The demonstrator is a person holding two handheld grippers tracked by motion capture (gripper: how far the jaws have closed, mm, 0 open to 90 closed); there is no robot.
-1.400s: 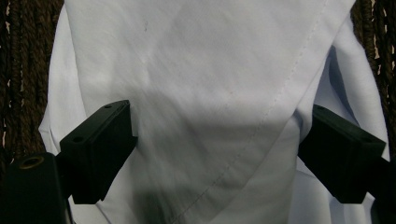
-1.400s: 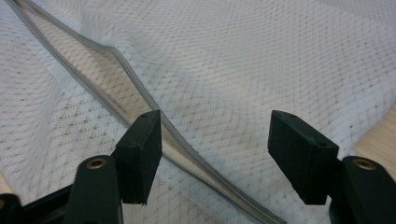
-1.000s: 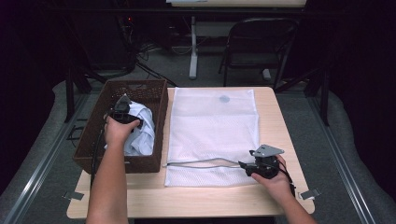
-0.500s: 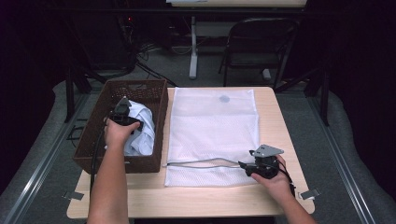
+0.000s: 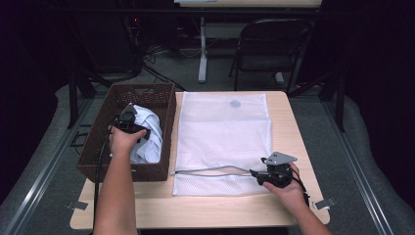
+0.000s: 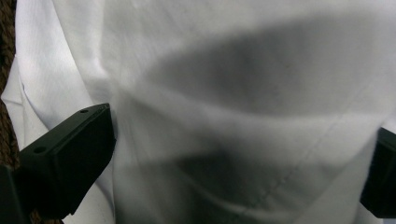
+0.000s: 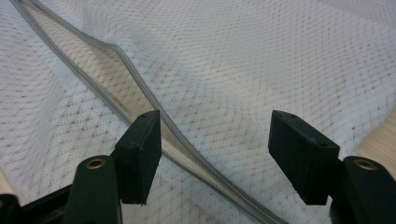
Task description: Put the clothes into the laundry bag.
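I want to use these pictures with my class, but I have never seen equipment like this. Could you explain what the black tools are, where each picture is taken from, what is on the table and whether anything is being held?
No robot is here: a person holds a hand tool with two black fingers in each hand. One picture looks down from above the table. The other two come from small cameras riding on the tools, looking along their fingers.

On the table's left side stands a brown wicker basket with a white cloth inside. Beside it lies a flat white mesh bag with a grey zipper partly open near the front edge.

The left gripper is down in the basket; its own camera shows the fingers spread wide with the cloth between them, not yet pinched. The right gripper sits at the bag's zipper, fingers open on either side of the zipper's edge. So nothing is gripped yet.
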